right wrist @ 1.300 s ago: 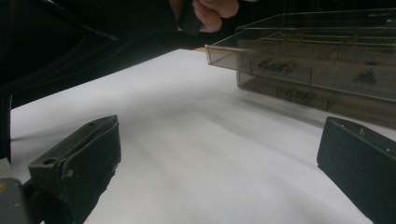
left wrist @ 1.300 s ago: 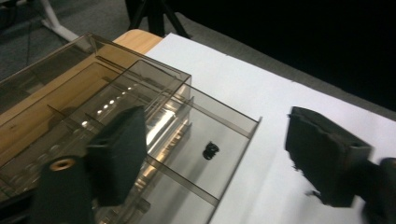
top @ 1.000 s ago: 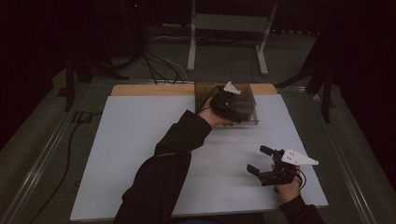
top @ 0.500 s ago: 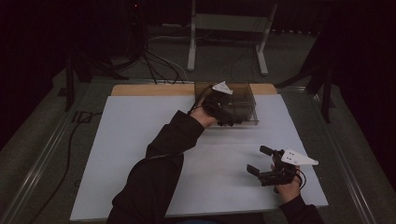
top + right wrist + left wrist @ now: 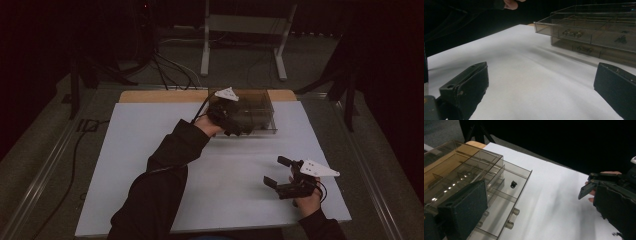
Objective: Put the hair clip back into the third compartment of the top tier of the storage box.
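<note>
Two grippers are out over a white sheet (image 5: 150, 165) that covers most of the table (image 5: 60, 165), and they sit well apart. The left gripper (image 5: 235, 122) is reached forward to a clear plastic drawer box (image 5: 260, 107) near the far edge, with the sleeve (image 5: 160, 185) stretched diagonally across the sheet. From where the high view looks, the gripper is up against the box's front left, but its jaws are lost in the dark there. The left gripper view shows them spread wide, one at each side of the picture, with nothing between them; the left jaw is close beside the box.

One drawer (image 5: 509, 202) stands pulled out of the box, its two small knobs (image 5: 512, 217) facing the sheet. A small black part (image 5: 513, 184) lies in one of its compartments, toward the back. The right gripper view shows other small parts (image 5: 572, 33) behind the closed drawer fronts, too dim to make out.

The right gripper (image 5: 282, 172) rests low over the near right part of the sheet, the hand (image 5: 307, 200) behind it. Its jaws are wide apart and hold nothing, with bare white sheet between them. A grey three-cornered plate (image 5: 320, 169) sits on top of it.
</note>
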### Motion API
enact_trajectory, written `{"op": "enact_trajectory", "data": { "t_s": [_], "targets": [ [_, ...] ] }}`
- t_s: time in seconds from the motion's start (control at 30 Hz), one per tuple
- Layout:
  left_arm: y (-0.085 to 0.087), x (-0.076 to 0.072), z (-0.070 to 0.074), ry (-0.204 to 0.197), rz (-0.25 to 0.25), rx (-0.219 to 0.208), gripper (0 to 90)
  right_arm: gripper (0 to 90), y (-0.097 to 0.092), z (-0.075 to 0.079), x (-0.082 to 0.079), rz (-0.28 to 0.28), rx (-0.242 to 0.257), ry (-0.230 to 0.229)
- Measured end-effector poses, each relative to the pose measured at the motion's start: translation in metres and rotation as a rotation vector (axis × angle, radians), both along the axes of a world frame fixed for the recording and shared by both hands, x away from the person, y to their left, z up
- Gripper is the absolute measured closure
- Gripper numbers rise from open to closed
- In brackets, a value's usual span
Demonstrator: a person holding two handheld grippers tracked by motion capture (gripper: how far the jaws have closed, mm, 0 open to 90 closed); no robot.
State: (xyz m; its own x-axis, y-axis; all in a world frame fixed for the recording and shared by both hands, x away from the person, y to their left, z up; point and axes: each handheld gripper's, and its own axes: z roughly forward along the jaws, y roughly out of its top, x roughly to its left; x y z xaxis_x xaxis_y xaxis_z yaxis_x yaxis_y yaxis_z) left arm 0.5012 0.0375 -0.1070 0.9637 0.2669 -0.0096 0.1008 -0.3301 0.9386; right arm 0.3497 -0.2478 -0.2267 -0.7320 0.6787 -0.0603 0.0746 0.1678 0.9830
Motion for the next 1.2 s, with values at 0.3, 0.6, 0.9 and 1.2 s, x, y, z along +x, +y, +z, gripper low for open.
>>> {"op": "enact_trajectory", "data": {
  "t_s": [0.3,0.6,0.9,1.2],
  "targets": [
    [0.018,-0.001,-0.005,0.002,0.013,0.001,0.6,0.0,0.001,0.0,0.0,0.001,-0.006,0.0],
    [0.039,-0.006,-0.009,0.001,0.036,-0.022,0.6,0.0,0.001,-0.001,0.001,-0.001,-0.003,0.006],
    [0.063,-0.011,-0.019,0.004,0.056,-0.02,0.6,0.0,0.003,-0.001,0.002,0.001,-0.007,0.007],
    [0.088,-0.016,-0.034,0.0,0.082,-0.034,0.6,0.0,0.003,-0.001,0.002,-0.002,-0.006,0.008]
  ]
}}
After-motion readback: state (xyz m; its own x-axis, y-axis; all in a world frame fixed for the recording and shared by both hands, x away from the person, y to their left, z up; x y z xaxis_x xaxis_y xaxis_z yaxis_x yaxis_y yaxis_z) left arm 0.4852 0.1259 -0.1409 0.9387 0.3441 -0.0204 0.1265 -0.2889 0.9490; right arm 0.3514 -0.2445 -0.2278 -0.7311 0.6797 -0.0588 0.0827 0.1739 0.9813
